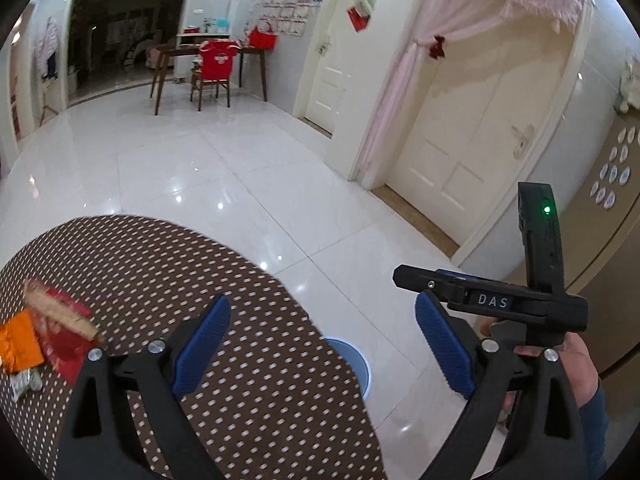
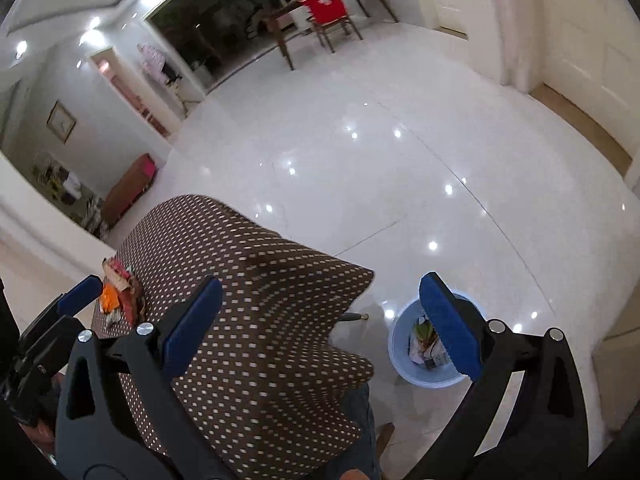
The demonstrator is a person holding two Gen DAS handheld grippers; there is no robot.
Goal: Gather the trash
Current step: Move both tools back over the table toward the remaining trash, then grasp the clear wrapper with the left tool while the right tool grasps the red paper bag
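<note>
A pile of wrappers lies on the brown polka-dot table [image 1: 248,360] at its left: a red packet [image 1: 64,344], an orange wrapper [image 1: 20,344], a beige strip [image 1: 60,312] and a silver scrap [image 1: 24,384]. The right wrist view shows the same pile [image 2: 120,292]. A light blue bin [image 2: 420,380] stands on the floor beside the table with trash inside; its rim [image 1: 356,360] peeks past the table edge. My left gripper [image 1: 322,346] hangs open over the table's right part, empty. My right gripper [image 2: 320,328] is open and empty above the table edge and bin.
The right gripper's body [image 1: 492,300] and the holding hand [image 1: 576,372] sit just right of my left fingers. White glossy floor [image 1: 224,168] spreads ahead. A dining table and red-covered chair [image 1: 212,68] stand far back; cream doors [image 1: 472,152] line the right wall.
</note>
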